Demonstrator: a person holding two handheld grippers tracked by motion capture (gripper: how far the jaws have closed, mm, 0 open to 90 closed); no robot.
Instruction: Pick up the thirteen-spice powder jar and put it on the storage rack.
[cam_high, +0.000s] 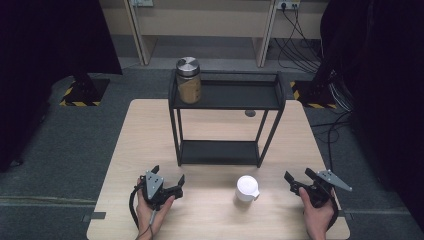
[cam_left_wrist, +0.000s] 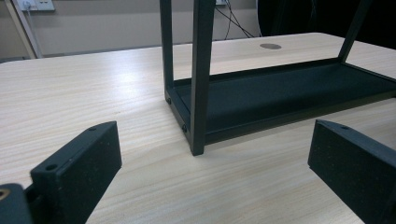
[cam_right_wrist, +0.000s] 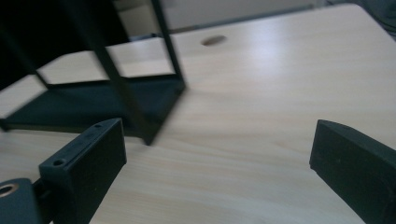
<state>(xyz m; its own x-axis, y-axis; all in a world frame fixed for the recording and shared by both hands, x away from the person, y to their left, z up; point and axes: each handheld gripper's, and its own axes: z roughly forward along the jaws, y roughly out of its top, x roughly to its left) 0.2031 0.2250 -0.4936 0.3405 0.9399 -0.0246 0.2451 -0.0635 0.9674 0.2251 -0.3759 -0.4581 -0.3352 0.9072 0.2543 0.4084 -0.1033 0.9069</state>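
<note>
Pale wood table (cam_high: 150, 130) holds a black 2-tier rack (cam_high: 227, 95). I rest my left gripper (cam_high: 169, 181) and right gripper (cam_high: 296, 176) near the front edge, jaws apart, empty, flanking the white cup (cam_high: 247, 188), ready to reach.

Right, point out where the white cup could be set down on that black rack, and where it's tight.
The top shelf is bare from the jar at its left end across to the right rail. The bottom shelf is bare between all four posts. It is crowded only at the jar's corner. The white cup stands on the table between the left hand-held gripper and the right hand-held gripper.
</note>
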